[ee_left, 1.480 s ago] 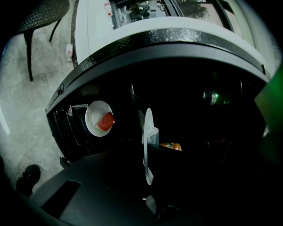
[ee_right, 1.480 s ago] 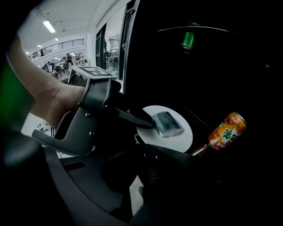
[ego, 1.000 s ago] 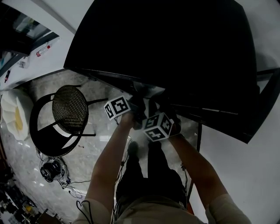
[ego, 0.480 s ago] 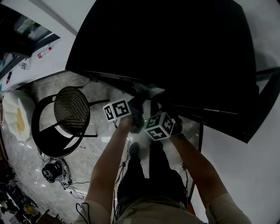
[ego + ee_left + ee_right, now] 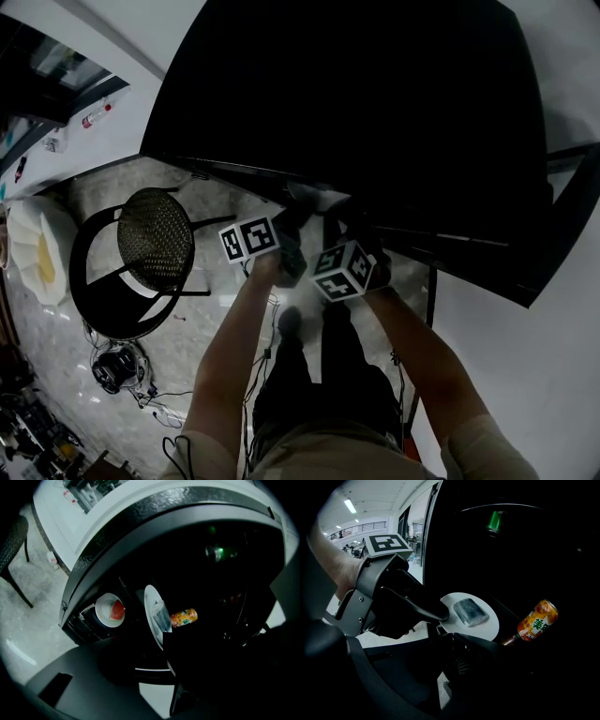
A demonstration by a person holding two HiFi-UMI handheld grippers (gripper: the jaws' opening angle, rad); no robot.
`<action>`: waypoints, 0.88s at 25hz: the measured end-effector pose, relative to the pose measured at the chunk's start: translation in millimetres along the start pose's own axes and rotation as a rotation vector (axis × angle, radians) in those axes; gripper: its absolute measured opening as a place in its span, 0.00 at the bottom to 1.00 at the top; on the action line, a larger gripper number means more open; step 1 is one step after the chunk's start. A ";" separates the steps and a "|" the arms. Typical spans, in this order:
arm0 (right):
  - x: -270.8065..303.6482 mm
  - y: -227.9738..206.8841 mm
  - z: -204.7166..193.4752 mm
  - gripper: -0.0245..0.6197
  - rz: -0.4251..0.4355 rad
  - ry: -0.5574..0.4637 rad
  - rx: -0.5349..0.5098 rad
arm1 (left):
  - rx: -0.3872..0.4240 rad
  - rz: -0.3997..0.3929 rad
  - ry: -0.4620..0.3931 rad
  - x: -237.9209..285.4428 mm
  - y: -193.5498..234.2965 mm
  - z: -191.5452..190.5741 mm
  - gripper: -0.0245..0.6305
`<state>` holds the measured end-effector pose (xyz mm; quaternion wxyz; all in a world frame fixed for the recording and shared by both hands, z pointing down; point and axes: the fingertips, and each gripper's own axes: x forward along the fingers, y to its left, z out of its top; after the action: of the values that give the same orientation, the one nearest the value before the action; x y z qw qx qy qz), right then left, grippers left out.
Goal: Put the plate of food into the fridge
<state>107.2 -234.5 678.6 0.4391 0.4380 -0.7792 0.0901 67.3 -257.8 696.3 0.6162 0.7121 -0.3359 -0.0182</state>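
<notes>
Right gripper view shows the plate of food (image 5: 469, 616) inside the fridge (image 5: 534, 541) beside a can (image 5: 538, 619) (nearly done): left gripper (image 5: 440, 612) has just opened off its rim, right gripper (image 5: 453, 637) yet to unclamp it.

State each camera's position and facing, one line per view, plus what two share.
Head view: on the person's head, looking steeply down at fridge, chair, floor; forearms, marker cubes show.
Left gripper view: on the left gripper, facing into the fridge; its jaws, just opening, flank the plate.
Right gripper view: on the right gripper, facing the plate; jaws shut on its rim; left gripper visible.
Shared: both gripper views show plate and orange can.
</notes>
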 end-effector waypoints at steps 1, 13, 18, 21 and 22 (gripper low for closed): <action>0.1 -0.2 0.1 0.08 -0.001 0.000 0.000 | 0.001 -0.001 -0.003 -1.2 0.0 -0.3 0.24; 3.4 -7.3 2.5 0.08 -0.018 0.009 0.006 | 0.026 0.013 -0.024 -10.7 -1.5 0.0 0.19; 5.2 -10.0 2.5 0.08 -0.023 0.008 0.011 | 0.067 0.004 -0.008 -5.5 -8.7 2.1 0.12; 5.3 -12.2 2.9 0.08 -0.019 0.009 0.018 | 0.065 0.006 -0.007 -3.8 -9.2 2.7 0.11; 4.7 -12.9 3.1 0.08 -0.019 0.006 0.021 | 0.063 0.005 -0.008 -3.4 -9.2 2.9 0.11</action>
<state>114.0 -246.7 677.1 0.4377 0.4496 -0.7727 0.0957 67.5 -258.5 686.1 0.5921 0.7303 -0.3405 -0.0088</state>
